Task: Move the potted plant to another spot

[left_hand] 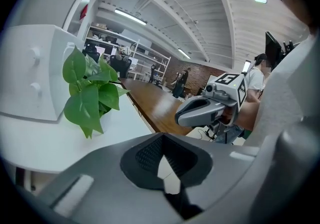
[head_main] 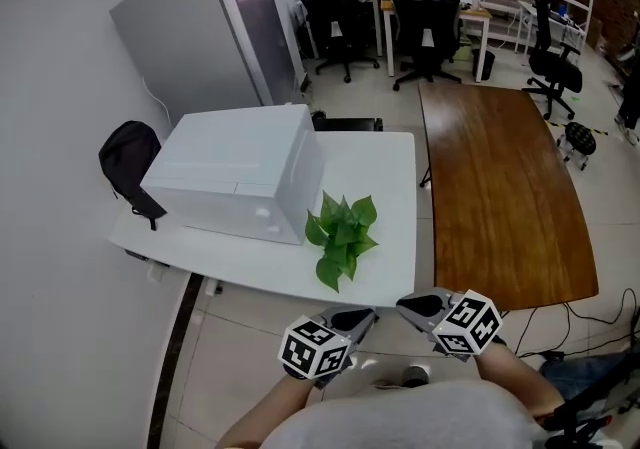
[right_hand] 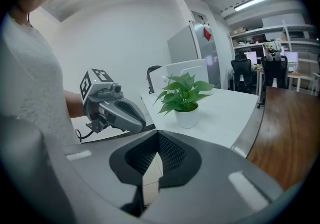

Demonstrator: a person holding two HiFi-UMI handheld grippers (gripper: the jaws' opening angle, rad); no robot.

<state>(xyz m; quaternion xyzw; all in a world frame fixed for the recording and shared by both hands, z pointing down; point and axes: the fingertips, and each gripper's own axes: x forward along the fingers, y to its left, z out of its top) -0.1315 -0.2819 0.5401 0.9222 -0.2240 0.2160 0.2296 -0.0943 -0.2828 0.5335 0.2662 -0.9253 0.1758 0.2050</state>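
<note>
The potted plant (head_main: 342,235), broad green leaves in a small white pot, stands near the front edge of the white table (head_main: 390,197). In the right gripper view the plant (right_hand: 184,93) is ahead of me, pot and all; in the left gripper view the plant (left_hand: 90,93) is to the left, its pot mostly behind leaves. My left gripper (head_main: 360,316) and right gripper (head_main: 406,304) hover side by side off the table's front edge, short of the plant. Both are shut with nothing between their jaws, as seen up close on the left gripper (left_hand: 164,165) and the right gripper (right_hand: 152,168).
A big white box (head_main: 240,172) sits on the table just left of the plant. A black backpack (head_main: 128,162) hangs at the table's left end. A brown wooden table (head_main: 500,187) adjoins on the right. A grey cabinet (head_main: 200,37) and office chairs (head_main: 425,32) stand behind.
</note>
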